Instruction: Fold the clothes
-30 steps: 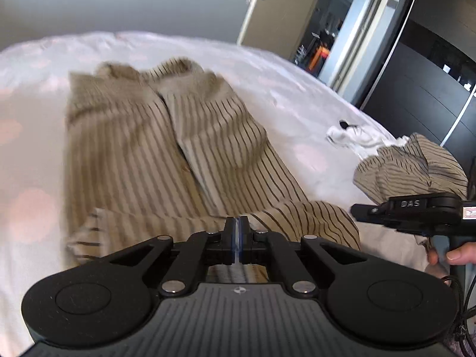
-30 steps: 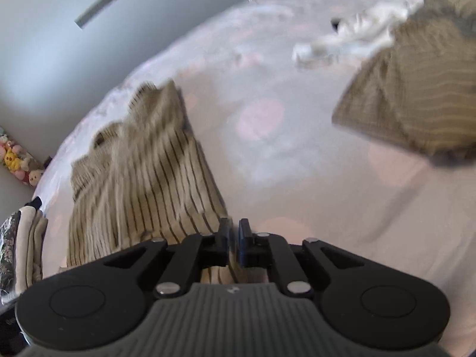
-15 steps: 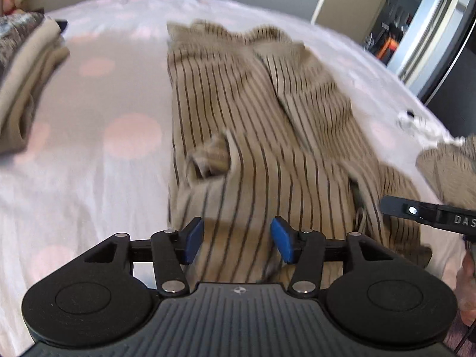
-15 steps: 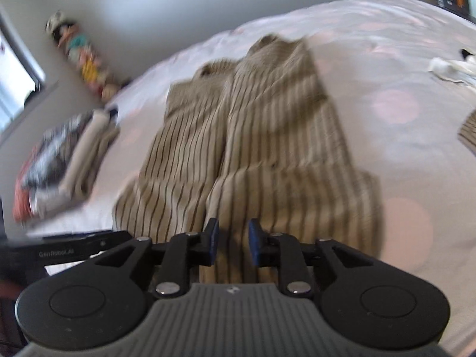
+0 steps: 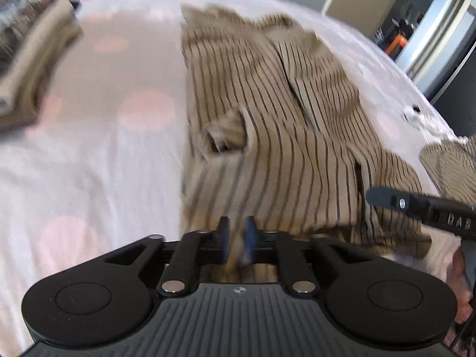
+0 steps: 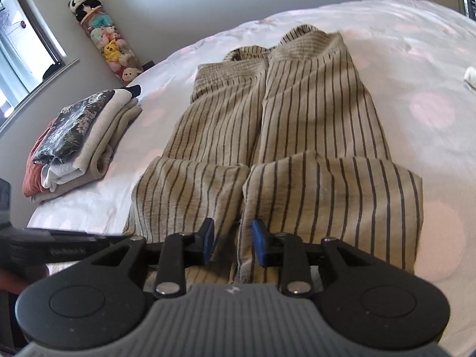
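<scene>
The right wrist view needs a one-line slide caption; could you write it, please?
Open right gripper poised over folded-up hems of striped trousers on a dotted bedsheet, folded pile alongside.

Both grippers matte black: ribbed grey-black deck, two round disc housings, silver pivot screws, blue pads on the fingers. Right gripper side shows white "DAS" lettering and one silver screw.

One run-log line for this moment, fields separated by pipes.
phase: second fold | left gripper: closing on striped trousers near edge | right gripper: open over hem fold | folded stack: on bed, beside trousers
</scene>
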`<state>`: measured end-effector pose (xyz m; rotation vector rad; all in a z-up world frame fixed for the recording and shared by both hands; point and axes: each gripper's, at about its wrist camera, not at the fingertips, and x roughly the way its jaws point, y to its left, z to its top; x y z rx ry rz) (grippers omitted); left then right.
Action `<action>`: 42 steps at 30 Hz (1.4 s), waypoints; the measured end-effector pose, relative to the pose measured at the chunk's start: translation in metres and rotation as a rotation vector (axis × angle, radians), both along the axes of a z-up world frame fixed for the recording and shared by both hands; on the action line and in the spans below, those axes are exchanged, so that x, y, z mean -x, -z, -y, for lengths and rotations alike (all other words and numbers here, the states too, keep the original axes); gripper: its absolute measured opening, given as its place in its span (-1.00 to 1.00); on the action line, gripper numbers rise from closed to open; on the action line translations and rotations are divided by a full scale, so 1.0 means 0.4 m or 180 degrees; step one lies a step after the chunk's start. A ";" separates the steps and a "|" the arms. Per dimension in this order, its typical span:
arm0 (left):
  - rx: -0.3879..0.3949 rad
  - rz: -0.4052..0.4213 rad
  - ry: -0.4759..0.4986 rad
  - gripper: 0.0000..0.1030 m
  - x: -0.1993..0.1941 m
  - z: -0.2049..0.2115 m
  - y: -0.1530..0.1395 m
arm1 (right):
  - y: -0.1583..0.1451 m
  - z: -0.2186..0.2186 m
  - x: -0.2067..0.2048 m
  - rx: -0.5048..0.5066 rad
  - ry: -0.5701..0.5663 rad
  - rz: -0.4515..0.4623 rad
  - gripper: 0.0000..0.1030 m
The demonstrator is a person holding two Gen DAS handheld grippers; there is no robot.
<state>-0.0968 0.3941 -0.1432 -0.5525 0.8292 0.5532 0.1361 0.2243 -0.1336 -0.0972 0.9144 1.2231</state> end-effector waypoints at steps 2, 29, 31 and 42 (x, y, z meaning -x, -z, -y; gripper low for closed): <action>-0.0039 -0.0062 -0.0135 0.15 0.008 -0.010 0.000 | -0.011 0.002 0.009 -0.0048 -0.0024 0.0085 -0.37; 0.0412 -0.0409 0.0349 0.00 0.012 0.014 -0.007 | 0.025 -0.085 0.064 0.0138 -0.0450 0.0339 -0.30; 0.0227 -0.0281 0.0341 0.03 -0.003 0.003 -0.031 | 0.026 -0.085 0.063 0.0135 -0.0455 0.0322 -0.27; 0.0243 -0.0037 0.0231 -0.34 -0.102 -0.073 0.033 | 0.048 -0.101 0.056 0.0169 -0.0538 0.0212 -0.26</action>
